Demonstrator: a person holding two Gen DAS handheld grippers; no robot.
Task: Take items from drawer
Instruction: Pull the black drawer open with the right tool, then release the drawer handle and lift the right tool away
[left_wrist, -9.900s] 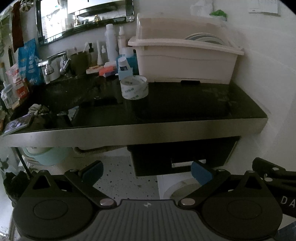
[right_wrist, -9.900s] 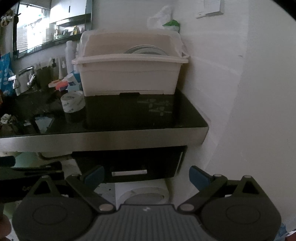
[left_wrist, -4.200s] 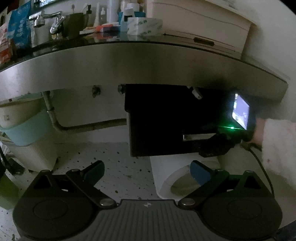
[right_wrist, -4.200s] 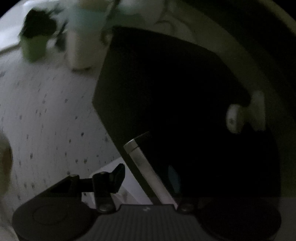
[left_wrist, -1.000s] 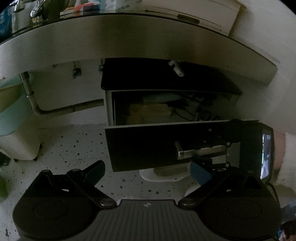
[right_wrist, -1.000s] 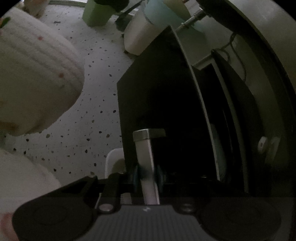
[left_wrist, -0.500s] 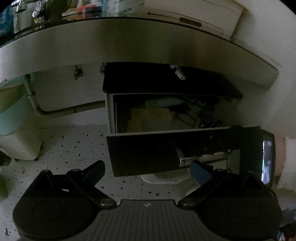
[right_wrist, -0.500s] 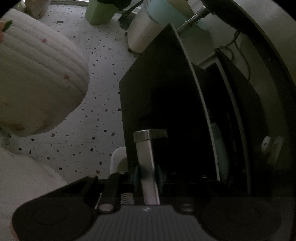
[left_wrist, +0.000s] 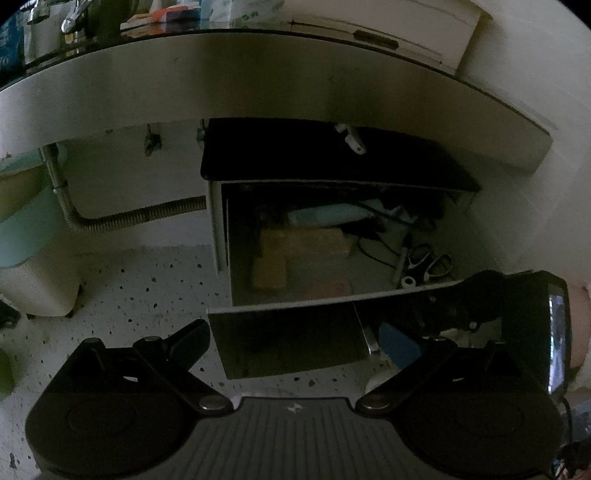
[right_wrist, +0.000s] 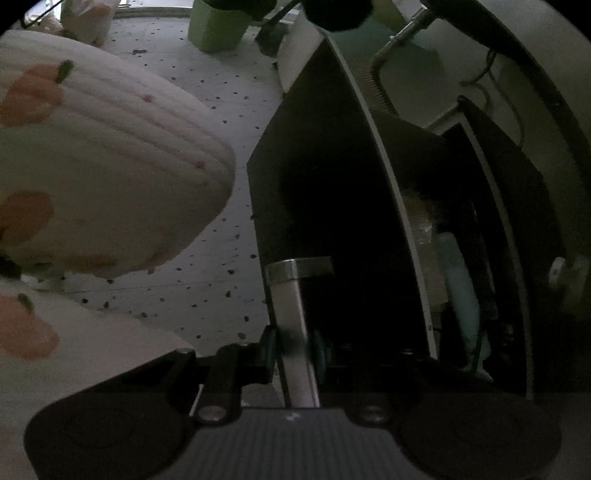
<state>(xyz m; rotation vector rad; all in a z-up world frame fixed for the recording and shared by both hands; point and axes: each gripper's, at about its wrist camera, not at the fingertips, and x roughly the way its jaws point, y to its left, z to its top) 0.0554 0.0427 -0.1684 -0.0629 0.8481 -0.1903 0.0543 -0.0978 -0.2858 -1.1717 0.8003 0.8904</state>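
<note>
Drawer (left_wrist: 288, 334) open; right gripper (right_wrist: 293, 349) clamps its square metal handle (right_wrist: 295, 295).

Steel-edged counter (left_wrist: 280, 85), corrugated drain hose (left_wrist: 136, 216), speckled floor (left_wrist: 147, 280), green bin (right_wrist: 218, 27), pale dish rack (left_wrist: 388, 26)

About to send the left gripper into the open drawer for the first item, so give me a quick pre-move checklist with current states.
1. Drawer pulled out far enough to show its contents: ok.
2. Right gripper shut on the drawer handle, holding it open: ok.
3. Left gripper open, nothing between its fingers: ok.
4. Left gripper lined up over the opening: not ok, it sits low, in front of the drawer's front panel.
5. Graspable item identified: ok, scissors at the right, tan blocks at the left.
6. Items free of tangles: cannot tell, a black cable runs beside the scissors and the interior is dim.
</note>
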